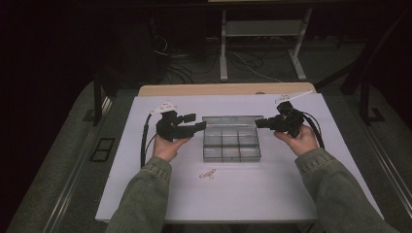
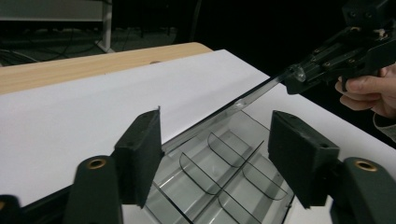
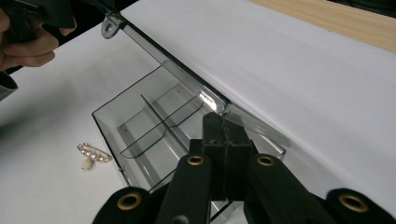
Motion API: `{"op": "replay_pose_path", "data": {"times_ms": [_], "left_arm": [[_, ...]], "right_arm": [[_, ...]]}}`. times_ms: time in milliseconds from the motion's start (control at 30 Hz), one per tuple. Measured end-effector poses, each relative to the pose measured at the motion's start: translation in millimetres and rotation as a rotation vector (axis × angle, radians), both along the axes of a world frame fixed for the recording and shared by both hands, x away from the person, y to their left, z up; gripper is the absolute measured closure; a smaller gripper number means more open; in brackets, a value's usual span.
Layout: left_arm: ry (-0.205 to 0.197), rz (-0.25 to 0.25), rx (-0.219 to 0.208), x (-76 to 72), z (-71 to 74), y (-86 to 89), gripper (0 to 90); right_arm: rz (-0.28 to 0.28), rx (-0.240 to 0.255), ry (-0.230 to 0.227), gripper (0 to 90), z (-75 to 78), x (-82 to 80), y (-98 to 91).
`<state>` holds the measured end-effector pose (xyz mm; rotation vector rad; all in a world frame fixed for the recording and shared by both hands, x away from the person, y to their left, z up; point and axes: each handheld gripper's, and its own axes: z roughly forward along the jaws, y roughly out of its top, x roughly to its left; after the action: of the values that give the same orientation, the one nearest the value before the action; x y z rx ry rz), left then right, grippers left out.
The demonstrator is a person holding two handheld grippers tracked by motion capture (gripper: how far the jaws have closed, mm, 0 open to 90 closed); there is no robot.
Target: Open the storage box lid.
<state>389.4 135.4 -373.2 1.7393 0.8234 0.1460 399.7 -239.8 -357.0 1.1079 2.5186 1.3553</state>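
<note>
You are holding the lid (image 1: 232, 119) of the box (image 1: 231, 159) upright with the right gripper (image 1: 259, 123), whose jaws are clamped tight on one end of the lid's top edge. The left gripper (image 1: 197, 121) is standing released at the other end, with its jaws on either side of that edge and not pressing on it. Judged from here, the thin lid may be twisting or slipping, because only one end is being gripped. Pulling sideways would be dragging the light box across the sheet (image 1: 252, 194) or straining the hinge. If the left jaws are closing off-line, they may be pushing the lid down instead of catching it. The box is sitting at the middle of the sheet, between your hands. It is clear plastic, shallow and rectangular, divided by thin walls into small compartments, all showing empty. A pearl pin (image 1: 208, 174) is lying on the sheet just in front of the box, apart from it.
</note>
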Motion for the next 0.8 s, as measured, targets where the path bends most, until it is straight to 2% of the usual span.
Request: {"op": "replay_pose_path", "data": {"times_ms": [133, 367, 533, 700, 800], "left_arm": [[0.006, -0.005, 0.003, 8.2, -5.1, -1.8, 39.6], [0.000, -0.013, -0.031, 20.7, -11.6, -1.7, 45.8], [-0.008, -0.014, -0.068, 28.0, -10.2, -1.9, 48.8], [-0.011, -0.028, -0.078, 31.9, -7.6, -4.1, 52.2], [-0.029, -0.035, -0.093, 33.0, -6.1, -5.1, 54.8]], "right_arm": [[-0.008, 0.001, -0.001, 89.4, 0.7, 3.6, 0.3], [-0.012, 0.007, 0.000, 89.4, 2.8, 9.5, 0.1], [-0.018, 0.010, 0.000, 89.4, 0.4, 13.3, -0.2], [-0.028, 0.014, 0.009, 89.4, -1.2, 16.2, -1.9], [-0.030, 0.017, 0.011, 89.4, -0.4, 18.5, -2.7]]}}
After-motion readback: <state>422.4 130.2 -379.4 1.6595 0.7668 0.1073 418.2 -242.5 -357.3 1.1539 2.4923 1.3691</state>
